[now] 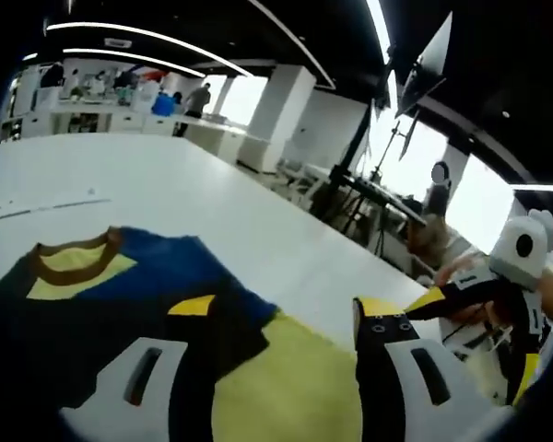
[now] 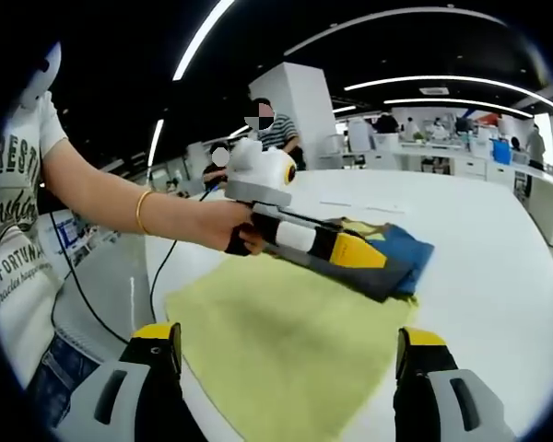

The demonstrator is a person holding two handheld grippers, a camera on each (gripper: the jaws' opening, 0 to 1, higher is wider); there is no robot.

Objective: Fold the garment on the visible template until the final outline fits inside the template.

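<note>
Left gripper view: left hand-held gripper [image 1: 281, 322], jaws spread, over folded blue garment [image 1: 157, 276] on yellow-green template [image 1: 295, 387], white tabletop [image 1: 166, 184]. Right gripper view: right hand-held gripper [image 2: 290, 345] released, short of template; garment at far edge. Open-plan office behind.

We see a wide white bench [image 2: 498, 267] — a yellow-green template [image 2: 286, 350] lies flat on it, the blue garment [image 2: 401, 249] at its far end.
</note>
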